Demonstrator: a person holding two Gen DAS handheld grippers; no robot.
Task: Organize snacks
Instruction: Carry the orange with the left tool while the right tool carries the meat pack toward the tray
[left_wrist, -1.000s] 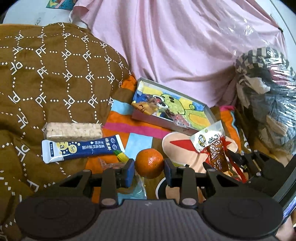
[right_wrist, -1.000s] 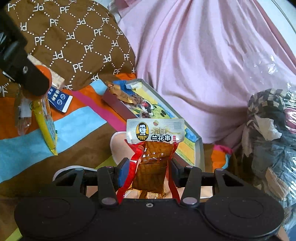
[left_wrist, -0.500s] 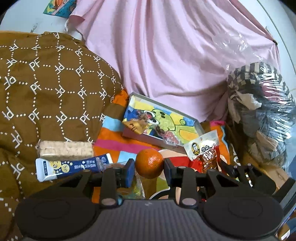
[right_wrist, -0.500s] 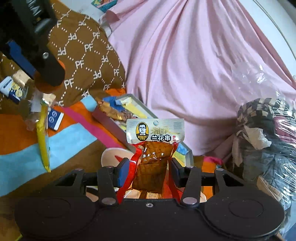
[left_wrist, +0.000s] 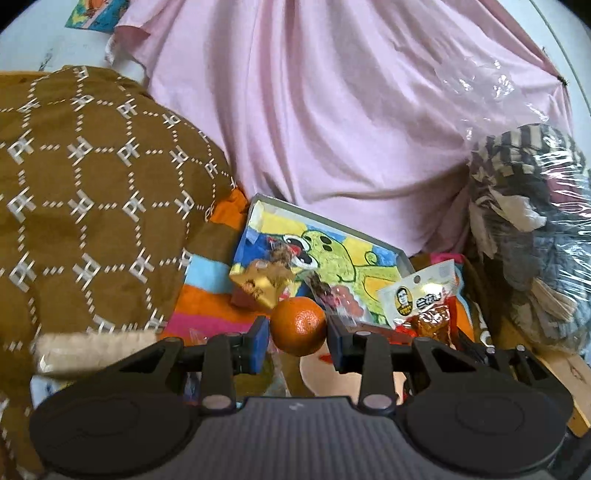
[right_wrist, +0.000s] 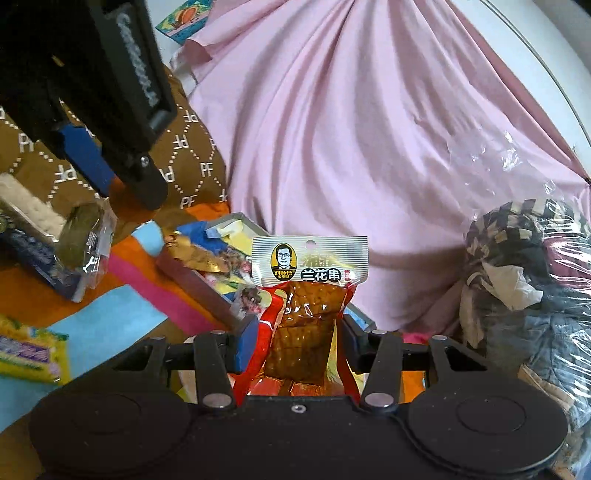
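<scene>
My left gripper (left_wrist: 298, 330) is shut on an orange (left_wrist: 299, 326), held just in front of the shallow box (left_wrist: 343, 258) with a green cartoon lining. A gold wrapper (left_wrist: 264, 282) and small snacks lie in that box. My right gripper (right_wrist: 295, 332) is shut on a brown snack packet (right_wrist: 308, 288) with a white header and red edges; the same packet (left_wrist: 424, 299) shows at the right in the left wrist view. The box (right_wrist: 199, 280) lies just beyond it, and the left gripper's body (right_wrist: 96, 92) looms at upper left.
A brown patterned cushion (left_wrist: 92, 206) fills the left, pink cloth (left_wrist: 332, 122) hangs behind the box, and a plastic-wrapped bundle (left_wrist: 528, 236) sits at right. A rice cracker bar (left_wrist: 92, 347), a blue packet (right_wrist: 33, 254), a wrapped green snack (right_wrist: 81, 247) and a yellow packet (right_wrist: 29, 350) lie on the striped blanket (right_wrist: 122, 280).
Both grippers have moved forward toward the box with their loads. The box looks larger and nearer, and the cracker bar and blue packet have slid down and left in the left wrist view.
</scene>
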